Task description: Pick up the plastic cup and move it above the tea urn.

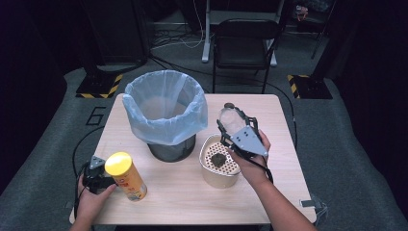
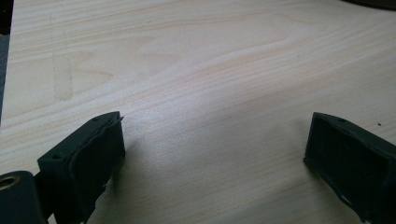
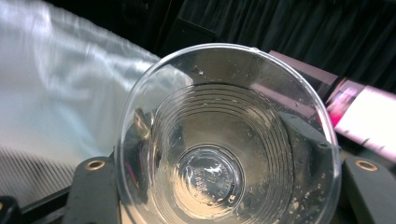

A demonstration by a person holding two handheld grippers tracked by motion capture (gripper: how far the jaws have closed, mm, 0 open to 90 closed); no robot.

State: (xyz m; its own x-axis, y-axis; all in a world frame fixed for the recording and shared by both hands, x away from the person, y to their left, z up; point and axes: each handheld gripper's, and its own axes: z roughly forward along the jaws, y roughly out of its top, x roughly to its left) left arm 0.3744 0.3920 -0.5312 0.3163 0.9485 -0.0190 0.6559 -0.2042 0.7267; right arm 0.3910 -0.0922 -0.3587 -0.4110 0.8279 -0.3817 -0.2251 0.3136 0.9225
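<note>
My right gripper (image 1: 234,121) is shut on a clear plastic cup (image 1: 229,115), held tilted above the table just behind a cream tub. In the right gripper view the cup (image 3: 229,140) looks empty, with droplets inside, and its mouth faces the camera between the two black jaws. The tub (image 1: 207,145) has a perforated insert with a dark lump (image 1: 219,160) lying on it. A yellow-lidded canister (image 1: 126,176) stands at the front left. My left gripper (image 1: 96,174) is beside it near the table edge, open, with bare wood (image 2: 210,140) between its jaws.
A dark mesh bin lined with a pale blue bag (image 1: 166,113) stands at the back left of the wooden table (image 1: 192,202); the bag (image 3: 60,93) is close on the cup's left. A black chair (image 1: 243,43) stands beyond the table.
</note>
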